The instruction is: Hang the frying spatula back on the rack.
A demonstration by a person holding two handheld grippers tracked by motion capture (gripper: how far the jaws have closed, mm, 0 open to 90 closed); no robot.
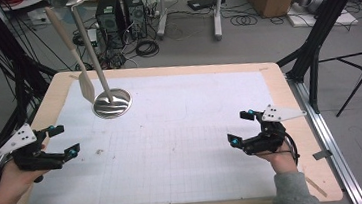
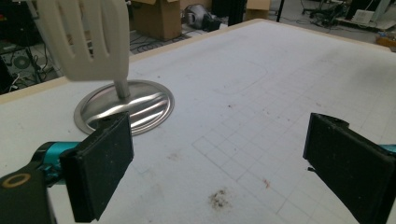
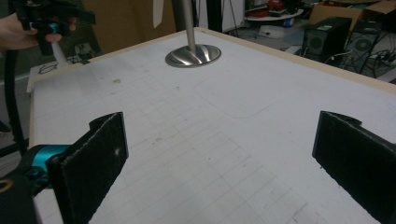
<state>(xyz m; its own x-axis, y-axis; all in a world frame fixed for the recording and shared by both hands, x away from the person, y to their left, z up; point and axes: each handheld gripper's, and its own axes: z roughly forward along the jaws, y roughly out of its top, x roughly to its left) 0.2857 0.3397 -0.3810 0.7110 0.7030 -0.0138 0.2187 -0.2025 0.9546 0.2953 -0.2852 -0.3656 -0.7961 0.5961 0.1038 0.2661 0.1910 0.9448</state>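
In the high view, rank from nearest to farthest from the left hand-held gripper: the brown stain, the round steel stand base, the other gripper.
1. Small brown stain on the mat, just right of the left hand-held gripper.
2. Round shiny steel stand base, ahead, far-left area.
3. Right hand-held gripper, across the table.

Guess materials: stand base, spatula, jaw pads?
Stand base: looks like polished metal, likely steel; it has mirror-like streaks and reflections. Spatula: matte cream, slotted, with no glare; probably plastic or silicone, can't tell which. Jaw pads on the left gripper: dull black with a speckled, grainy face; probably rubber or foam, not certain.
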